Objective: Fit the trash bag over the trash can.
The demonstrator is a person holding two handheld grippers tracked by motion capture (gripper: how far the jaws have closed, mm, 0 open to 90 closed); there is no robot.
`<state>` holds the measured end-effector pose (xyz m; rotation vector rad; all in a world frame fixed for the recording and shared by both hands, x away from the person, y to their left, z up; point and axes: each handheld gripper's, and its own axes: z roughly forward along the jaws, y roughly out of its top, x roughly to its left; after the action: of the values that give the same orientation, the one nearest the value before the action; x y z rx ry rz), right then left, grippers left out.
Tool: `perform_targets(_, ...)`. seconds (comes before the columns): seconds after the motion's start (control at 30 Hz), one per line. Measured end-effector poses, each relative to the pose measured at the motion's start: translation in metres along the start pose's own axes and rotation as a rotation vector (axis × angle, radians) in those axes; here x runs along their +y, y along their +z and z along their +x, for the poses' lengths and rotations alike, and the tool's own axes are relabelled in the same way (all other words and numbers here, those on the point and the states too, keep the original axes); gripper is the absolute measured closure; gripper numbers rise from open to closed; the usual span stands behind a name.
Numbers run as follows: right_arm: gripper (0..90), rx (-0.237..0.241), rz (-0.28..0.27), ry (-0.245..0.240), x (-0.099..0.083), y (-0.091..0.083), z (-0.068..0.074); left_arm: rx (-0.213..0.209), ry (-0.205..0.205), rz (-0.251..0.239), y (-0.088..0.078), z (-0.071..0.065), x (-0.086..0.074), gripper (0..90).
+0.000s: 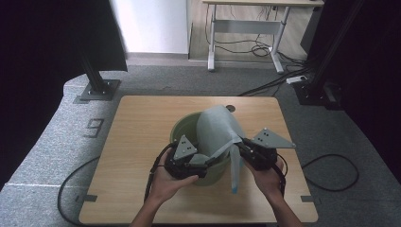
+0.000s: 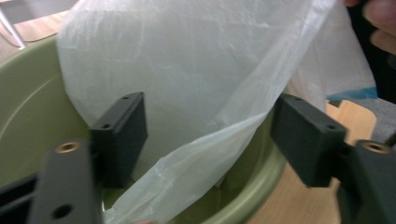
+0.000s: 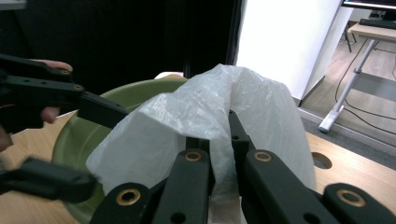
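A green bucket (image 1: 189, 127) stands on the wooden worktop (image 1: 137, 142), near its middle and toward the person's side. A thin, translucent white plastic bag (image 1: 217, 130) rises out of the bucket's mouth and drapes toward the right; a strip of it with a blue edge hangs down past the bucket's right side.

Right tongs (image 3: 219, 140): jaws together, clamped on a gathered fold of the plastic bag (image 3: 205, 116), which bunches up over the jaw tips. Held by the right hand (image 1: 267, 177) just right of the bucket.

Left tongs (image 2: 210, 128): jaws apart, one pad inside the bucket (image 2: 28, 102) wall, the other outside its rim. A sheet of the plastic bag (image 2: 187, 70) hangs between the pads; neither pad presses on it. Held by the left hand (image 1: 168, 182) at the bucket's near rim.
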<state>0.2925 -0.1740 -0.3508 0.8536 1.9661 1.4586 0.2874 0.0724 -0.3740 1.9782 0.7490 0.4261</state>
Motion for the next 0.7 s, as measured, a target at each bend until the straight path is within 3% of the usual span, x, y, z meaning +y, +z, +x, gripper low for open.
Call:
perform_targets(0.13,86.8,-0.001,0.004,-0.016,0.0,-0.003,0.002,-0.011,-0.016,-0.01,-0.001,0.001,0.002,45.2)
perform_targets(0.17,86.4,0.0,0.005,-0.016,-0.001,-0.004,0.002,-0.045,-0.021,-0.001,-0.001,0.003,0.004,49.4)
perform_targets(0.43,82.0,0.022,0.003,0.019,-0.009,-0.007,-0.004,-0.052,-0.055,-0.009,-0.001,0.014,0.011,76.9)
perform_targets(0.57,77.6,0.047,-0.001,0.04,-0.014,-0.008,-0.006,-0.046,-0.066,-0.013,-0.001,0.019,0.014,85.2)
perform_targets(0.7,78.0,0.05,-0.002,0.06,-0.021,-0.011,-0.009,-0.075,-0.06,-0.019,-0.002,0.018,0.015,89.1)
